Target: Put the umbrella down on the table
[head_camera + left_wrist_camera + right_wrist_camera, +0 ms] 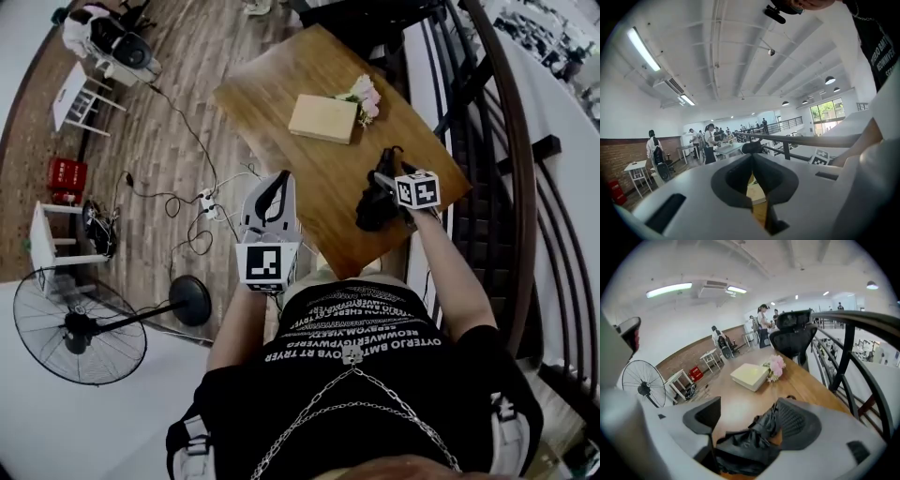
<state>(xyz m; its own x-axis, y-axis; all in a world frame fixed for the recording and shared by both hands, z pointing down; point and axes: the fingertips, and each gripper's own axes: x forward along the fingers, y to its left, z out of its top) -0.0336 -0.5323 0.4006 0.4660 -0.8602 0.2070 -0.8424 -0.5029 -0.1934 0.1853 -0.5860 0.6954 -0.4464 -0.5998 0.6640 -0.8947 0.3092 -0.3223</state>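
The folded black umbrella (750, 441) lies on the tabletop (740, 404) between the wide-spread jaws of the right hand-held gripper (750, 416). The gripper is released, and neither pad clamps the cloth. The bunched fabric sits close against the right-hand pad, though I cannot tell whether it touches, and it is clear of the left-hand pad.

In the head view the umbrella (375, 202) rests near the tabletop's (328, 178) near right corner, just under the right hand-held gripper (382, 192).

The left hand-held gripper (274, 192) is held off the tabletop's near left edge, well apart from the umbrella. Its jaws are clenched together on nothing, as the left gripper view (752, 161) shows.

Farther along the brown wooden tabletop lies a flat cream box (323, 118), with a small bunch of pink flowers (364, 97) just beside it. A black office chair (794, 341) stands at the far end.

A dark railing (506, 169) runs along the tabletop's right side. On the left is a wood-plank floor (178, 94) with trailing cables (202, 202), a standing fan (80, 328), a red crate (66, 175) and small white tables. People stand in the distance near a brick wall.
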